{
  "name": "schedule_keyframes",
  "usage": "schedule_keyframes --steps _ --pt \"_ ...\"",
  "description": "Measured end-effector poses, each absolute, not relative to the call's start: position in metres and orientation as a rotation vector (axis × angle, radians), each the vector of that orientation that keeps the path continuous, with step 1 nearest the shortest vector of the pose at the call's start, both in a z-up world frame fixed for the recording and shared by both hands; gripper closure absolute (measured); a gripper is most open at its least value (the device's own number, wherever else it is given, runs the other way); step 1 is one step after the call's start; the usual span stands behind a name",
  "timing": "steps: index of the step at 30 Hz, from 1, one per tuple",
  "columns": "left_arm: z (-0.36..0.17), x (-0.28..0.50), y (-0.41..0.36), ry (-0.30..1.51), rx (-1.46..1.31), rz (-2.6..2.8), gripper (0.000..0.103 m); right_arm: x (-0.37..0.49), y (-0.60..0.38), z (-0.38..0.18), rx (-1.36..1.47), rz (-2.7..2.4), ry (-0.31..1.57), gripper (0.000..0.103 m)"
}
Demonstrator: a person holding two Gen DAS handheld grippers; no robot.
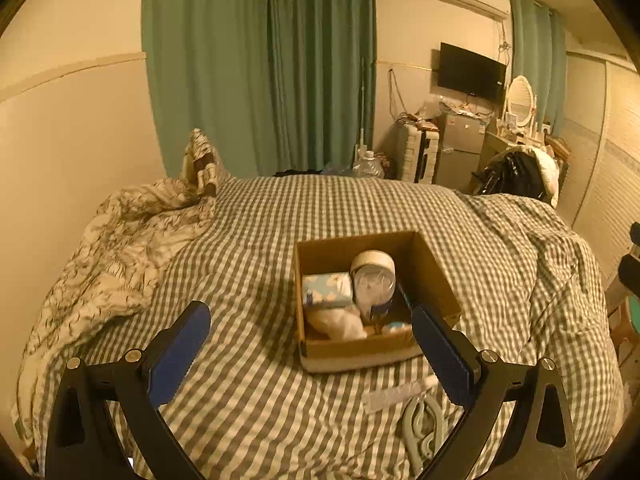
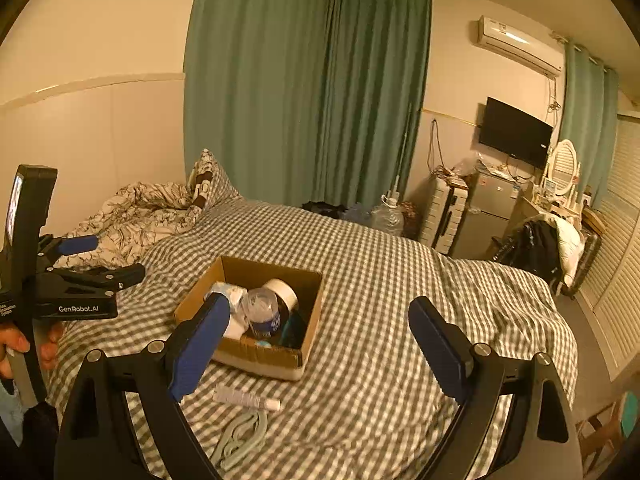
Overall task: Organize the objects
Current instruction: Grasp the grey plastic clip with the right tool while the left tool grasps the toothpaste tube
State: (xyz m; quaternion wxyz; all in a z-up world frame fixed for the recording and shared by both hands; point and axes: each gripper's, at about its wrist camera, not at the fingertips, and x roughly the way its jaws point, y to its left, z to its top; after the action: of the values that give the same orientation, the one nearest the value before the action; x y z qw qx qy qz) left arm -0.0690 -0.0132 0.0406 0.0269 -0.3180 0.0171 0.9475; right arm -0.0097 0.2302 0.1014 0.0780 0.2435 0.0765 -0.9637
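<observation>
Both my left tongs (image 1: pixel 311 354) and right tongs (image 2: pixel 319 348) hang spread wide and empty above the grey checked bed (image 2: pixel 380 280). Just in front of the open brown cardboard box (image 2: pixel 256 354), already part-filled, lie a small white tube (image 2: pixel 246 398) and a pale green looped cord (image 2: pixel 240 436). I judge the tube comes next: lower, pinch, lift into the box.

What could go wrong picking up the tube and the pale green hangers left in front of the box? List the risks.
1. The tube lies on soft checked bedding, so it may sink or roll as fingers close.
2. The pale green hangers lie right next to the tube, apparently touching it; a grab could snag both.
3. The cardboard box already looks crowded, with a clear jar and tape roll leaning together; adding items could shift them.
</observation>
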Motion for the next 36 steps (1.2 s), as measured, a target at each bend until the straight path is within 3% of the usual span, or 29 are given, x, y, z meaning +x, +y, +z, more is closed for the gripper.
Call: schedule_keyframes --steps 6,16,28,33,35,36 --pt "-0.011 -0.061 -0.003 0.090 -1.104 2.903 0.000 0.003 0.237 0.057 0.801 -2.909 0.232 0.012" --pt "-0.115 -0.070 0.040 0.219 -1.324 2.697 0.000 -0.029 0.246 -0.076 1.195 -2.778 0.161 0.012" --pt "-0.136 -0.080 0.014 0.291 -1.326 2.696 0.000 -0.057 0.180 -0.162 1.390 -2.525 0.193 0.012" --pt "-0.146 -0.087 0.010 0.268 -1.377 2.684 0.000 -0.074 0.170 -0.188 1.448 -2.524 0.113 0.029" --pt "-0.149 -0.088 0.009 0.258 -1.390 2.684 0.000 -0.073 0.167 -0.186 1.420 -2.533 0.129 0.044" --pt "-0.150 -0.088 0.009 0.259 -1.393 2.682 0.000 -0.070 0.168 -0.183 1.407 -2.541 0.142 0.060"
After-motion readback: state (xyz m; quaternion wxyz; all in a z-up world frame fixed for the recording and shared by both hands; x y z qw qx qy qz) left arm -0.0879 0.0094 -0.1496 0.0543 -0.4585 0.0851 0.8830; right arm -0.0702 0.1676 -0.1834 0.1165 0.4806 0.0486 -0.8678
